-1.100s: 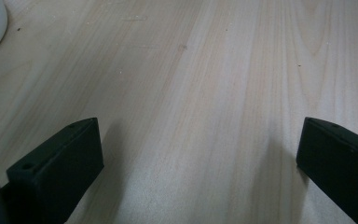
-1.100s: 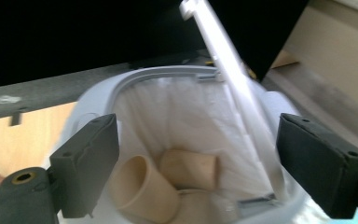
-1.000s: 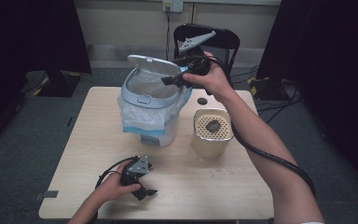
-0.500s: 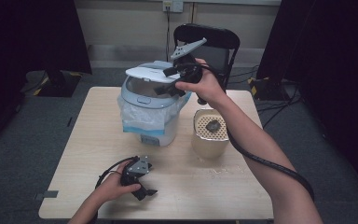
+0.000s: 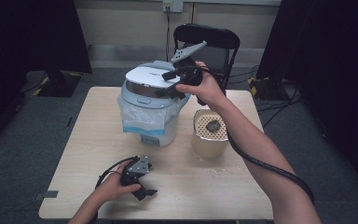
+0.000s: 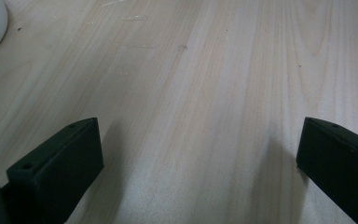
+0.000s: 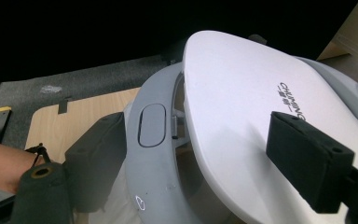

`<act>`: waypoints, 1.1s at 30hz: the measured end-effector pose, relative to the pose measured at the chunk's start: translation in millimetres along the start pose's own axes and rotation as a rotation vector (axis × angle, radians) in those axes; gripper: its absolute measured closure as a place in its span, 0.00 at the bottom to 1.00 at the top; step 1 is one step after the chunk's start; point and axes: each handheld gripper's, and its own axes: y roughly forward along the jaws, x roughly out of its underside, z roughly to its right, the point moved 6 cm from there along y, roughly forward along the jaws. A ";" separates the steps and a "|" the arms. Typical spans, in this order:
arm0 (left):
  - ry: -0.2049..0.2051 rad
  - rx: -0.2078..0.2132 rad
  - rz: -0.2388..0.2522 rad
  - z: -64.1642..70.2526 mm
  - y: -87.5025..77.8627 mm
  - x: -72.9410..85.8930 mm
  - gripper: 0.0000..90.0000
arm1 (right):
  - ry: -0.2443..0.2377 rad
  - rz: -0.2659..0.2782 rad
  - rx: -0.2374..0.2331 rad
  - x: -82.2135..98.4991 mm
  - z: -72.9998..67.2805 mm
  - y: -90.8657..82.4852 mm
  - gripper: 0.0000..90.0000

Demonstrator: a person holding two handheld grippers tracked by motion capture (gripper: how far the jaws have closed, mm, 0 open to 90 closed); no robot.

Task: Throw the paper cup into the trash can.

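Note:
A pale grey bin (image 5: 151,116) lined with a plastic bag stands at the table's back middle. Its white lid (image 5: 147,74) lies tilted low over the rim. My right gripper (image 5: 173,86) reaches over the lid from the right. In the right gripper view the lid (image 7: 242,116) slants between the jaws, and the right gripper (image 7: 203,158) has just been closing while its jaws still stand apart; one hovers over the lid, the other beside the grey rim (image 7: 154,154). My left gripper (image 5: 145,189) rests on the table near the front, and the left gripper (image 6: 200,158) is open over bare wood.
A beige canister (image 5: 209,140) with a perforated top stands right of the bin, with a dark lump (image 5: 212,126) lying on it. A black chair (image 5: 214,44) sits behind the table (image 5: 74,154). Dark curtains flank the room.
The bin's lid has swung down from raised to nearly flat, and my right gripper has followed it down and to the left. My left gripper has stayed put.

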 end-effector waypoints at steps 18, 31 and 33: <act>0.003 -0.001 -0.002 -0.2 -0.2 0.1 0.00 | -0.007 -0.052 0.020 8.3 5.5 8.7 0.52; 0.004 0.000 -0.001 -0.2 0.0 0.0 0.00 | -0.023 -0.035 0.050 9.9 12.0 23.0 0.55; 0.000 -0.001 -0.001 0.0 -0.1 0.1 0.00 | -0.012 -0.020 0.049 9.9 14.7 24.4 0.56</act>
